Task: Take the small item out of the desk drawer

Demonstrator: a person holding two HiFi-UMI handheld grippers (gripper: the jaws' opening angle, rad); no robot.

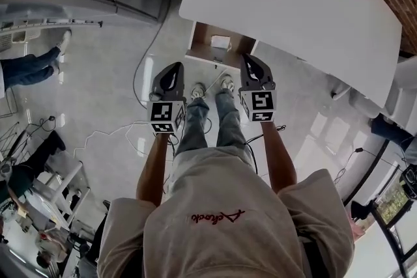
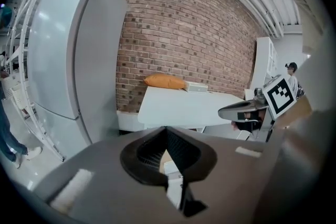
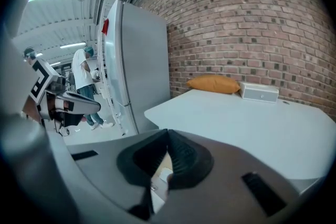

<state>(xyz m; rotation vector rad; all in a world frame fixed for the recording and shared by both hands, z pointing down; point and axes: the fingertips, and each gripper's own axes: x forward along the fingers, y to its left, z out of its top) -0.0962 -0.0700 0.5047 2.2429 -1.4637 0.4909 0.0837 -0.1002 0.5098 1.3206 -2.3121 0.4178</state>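
Observation:
In the head view an open wooden drawer [image 1: 203, 38] juts out from under the white desk [image 1: 293, 3]. A small white item [image 1: 221, 42] lies inside it. My left gripper [image 1: 174, 68] hangs just short of the drawer's left front, shut and empty. To the right, my right gripper [image 1: 250, 60] sits at the drawer's right front corner, also shut with nothing in it. In the left gripper view the left gripper's [image 2: 167, 129] jaws meet at the tip, as do the right gripper's [image 3: 168, 132] in the right gripper view.
An orange cushion [image 3: 212, 84] and a white box [image 3: 259, 92] rest at the back of the desk by the brick wall. A tall grey cabinet [image 2: 79, 60] stands left of the desk. Cables [image 1: 140, 75] trail over the glossy floor. Other people stand off to the left [image 1: 29, 65].

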